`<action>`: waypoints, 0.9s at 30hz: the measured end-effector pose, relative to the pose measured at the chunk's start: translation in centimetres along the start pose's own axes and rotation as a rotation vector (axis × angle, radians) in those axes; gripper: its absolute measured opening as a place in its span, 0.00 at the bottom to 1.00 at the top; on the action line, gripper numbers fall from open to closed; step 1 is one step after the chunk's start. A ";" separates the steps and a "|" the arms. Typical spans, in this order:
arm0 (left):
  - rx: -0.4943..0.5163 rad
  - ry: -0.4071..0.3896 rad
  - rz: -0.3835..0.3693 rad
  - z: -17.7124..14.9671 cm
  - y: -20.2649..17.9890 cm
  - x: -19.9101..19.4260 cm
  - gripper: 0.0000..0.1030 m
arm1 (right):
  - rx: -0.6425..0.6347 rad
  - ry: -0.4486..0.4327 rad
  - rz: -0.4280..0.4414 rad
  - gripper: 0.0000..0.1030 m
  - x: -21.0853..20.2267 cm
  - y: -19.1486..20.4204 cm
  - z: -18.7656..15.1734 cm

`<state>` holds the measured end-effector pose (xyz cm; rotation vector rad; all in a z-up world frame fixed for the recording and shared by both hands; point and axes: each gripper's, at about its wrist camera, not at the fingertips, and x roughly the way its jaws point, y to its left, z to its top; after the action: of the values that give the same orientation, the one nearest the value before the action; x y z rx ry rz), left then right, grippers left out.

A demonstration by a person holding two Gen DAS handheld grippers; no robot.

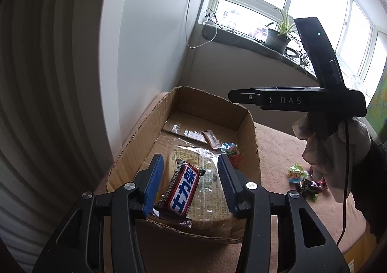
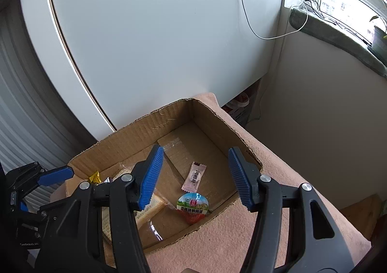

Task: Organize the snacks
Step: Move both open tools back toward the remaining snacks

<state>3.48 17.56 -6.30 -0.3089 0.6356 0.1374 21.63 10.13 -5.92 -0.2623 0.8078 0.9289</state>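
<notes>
An open cardboard box (image 1: 249,127) (image 2: 169,118) stands on a pink cloth. My left gripper (image 1: 189,183) is open above its near end, over a Snickers bar (image 1: 182,192) that lies on a clear-wrapped bread pack (image 1: 212,200). My right gripper (image 2: 196,176) is open and empty above the box. Below it lie a pink sachet (image 2: 194,176) and a round sealed cup (image 2: 193,206). The bread pack (image 2: 150,210) shows beside the cup. The pink sachet (image 1: 211,138) and the cup (image 1: 231,152) also show in the left wrist view.
Loose wrapped snacks (image 1: 304,182) lie on the pink cloth (image 1: 290,152) to the right of the box, near the gloved hand (image 1: 326,149) that holds the right gripper. A white wall stands behind the box. A windowsill with a potted plant (image 1: 278,35) is at the back right.
</notes>
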 end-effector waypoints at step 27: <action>0.114 0.021 -0.199 -3.2 -11.7 -1.3 0.44 | 0.194 -0.110 -0.218 0.57 -19.6 -9.9 -16.9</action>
<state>3.21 5.39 -5.10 -0.2620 0.6275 -0.0931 14.36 -16.56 -4.70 -0.1253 0.7459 0.6497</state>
